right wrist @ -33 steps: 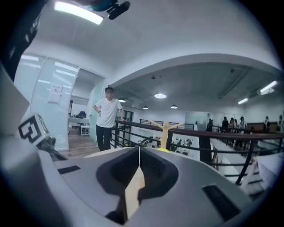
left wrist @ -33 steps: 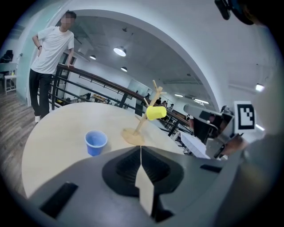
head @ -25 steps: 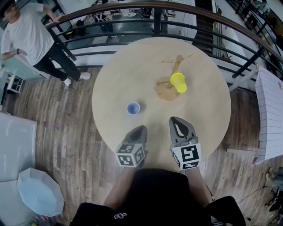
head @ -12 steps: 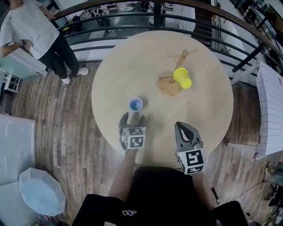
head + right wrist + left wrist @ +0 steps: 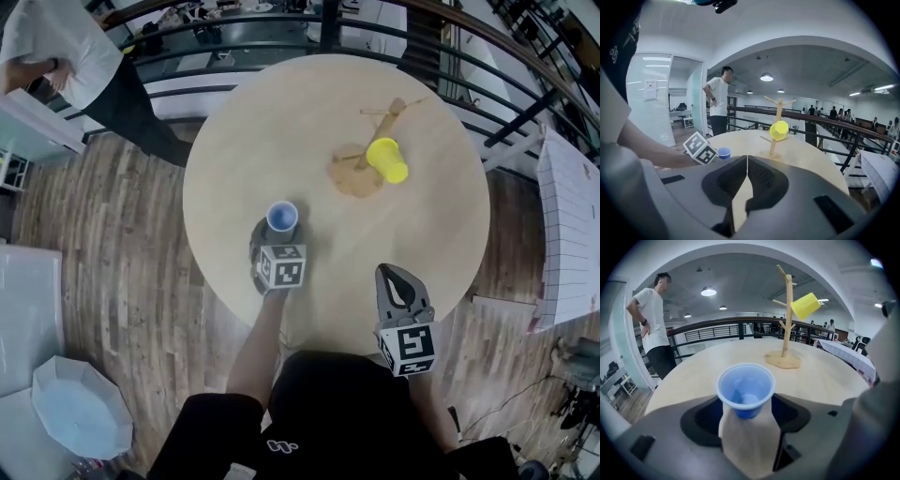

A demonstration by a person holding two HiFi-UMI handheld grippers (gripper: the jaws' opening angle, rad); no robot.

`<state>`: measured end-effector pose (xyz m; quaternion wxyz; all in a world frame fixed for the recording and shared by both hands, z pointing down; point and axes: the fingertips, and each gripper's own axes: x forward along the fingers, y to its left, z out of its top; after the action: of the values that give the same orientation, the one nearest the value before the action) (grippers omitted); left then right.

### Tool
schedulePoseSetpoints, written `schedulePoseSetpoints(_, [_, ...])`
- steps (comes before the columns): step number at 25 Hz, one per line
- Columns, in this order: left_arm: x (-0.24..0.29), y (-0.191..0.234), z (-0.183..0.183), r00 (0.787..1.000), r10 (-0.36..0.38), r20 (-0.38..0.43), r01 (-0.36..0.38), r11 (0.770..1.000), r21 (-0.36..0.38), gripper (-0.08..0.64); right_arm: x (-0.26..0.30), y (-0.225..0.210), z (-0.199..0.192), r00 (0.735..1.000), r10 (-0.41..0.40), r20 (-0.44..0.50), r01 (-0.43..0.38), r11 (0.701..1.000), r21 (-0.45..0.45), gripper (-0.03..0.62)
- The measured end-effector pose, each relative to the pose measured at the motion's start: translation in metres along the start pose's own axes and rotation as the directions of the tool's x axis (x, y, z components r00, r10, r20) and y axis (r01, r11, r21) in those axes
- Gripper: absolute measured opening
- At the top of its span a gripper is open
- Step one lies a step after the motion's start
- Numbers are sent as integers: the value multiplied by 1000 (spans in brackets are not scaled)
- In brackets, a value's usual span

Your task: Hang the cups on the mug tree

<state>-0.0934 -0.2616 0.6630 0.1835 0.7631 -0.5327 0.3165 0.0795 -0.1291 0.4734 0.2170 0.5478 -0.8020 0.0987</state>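
The blue cup [image 5: 282, 217] is seen upright, mouth up, on the round table [image 5: 244, 122], on the side nearer the camera wearer and well apart from the mug tree [image 5: 380, 127]. It is flanked by the jaws of the left gripper [image 5: 278, 234], which are spread wide w/ the cup set between their tips. In the left gripper view the cup [image 5: 746, 389] fills the gap between the jaws of the gripper [image 5: 745, 420]; whether the pads are pressed against its wall can't be made out.

A yellow cup [image 5: 386, 159] is hung on a peg of the tree, tilted, mouth pointing away from the trunk. The tree is stood on its flat wooden base towards the far R part of the table. Tree [image 5: 787, 315] and yellow cup [image 5: 805, 305] are seen beyond the blue cup in the left gripper view.

The right gripper [image 5: 396, 274] is held over the near edge of the table, jaws pressed together w/ nothing between them, as confirmed in the right gripper view [image 5: 746, 164]. From there the blue cup [image 5: 723, 152], tree [image 5: 778, 110] and yellow cup [image 5: 779, 130] are visible.

A railing [image 5: 281, 23] is run behind the table, and a person [image 5: 66, 47] in a white shirt is stood on the wooden floor [image 5: 103, 234] at the far L.
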Motion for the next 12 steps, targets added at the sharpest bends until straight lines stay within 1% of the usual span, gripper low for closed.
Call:
schedulePoseSetpoints(2, [7,3,5,1000,13,2,-13,1000,17,305,-1,-1,-4,1000,-5,-16,5,1000,5,14])
schedulePoseSetpoints(3, [8,5,7,999,32,4,-32,999,37,302,-1,-2,-7,1000,-9,-24,9,1000,8,12])
schedulePoseSetpoints(5, [3,8,14,997,69,27,-71,994,81,288,-1,-2,-11,999,-14,-38,15,1000,14,12])
schedulePoseSetpoints(6, [-2,8,19,996,76,46,-80,992,95,285,0,-1,-13,999,-14,-42,15,1000,16,12])
schedulePoseSetpoints(9, [-15,8,31,994,77,83,-85,990,111,285,6,1,-16,999,-2,-47,3,1000,25,14])
schedulePoseSetpoints(12, [-28,12,38,992,84,94,-95,989,117,285,11,7,-16,999,22,-44,-21,999,26,12])
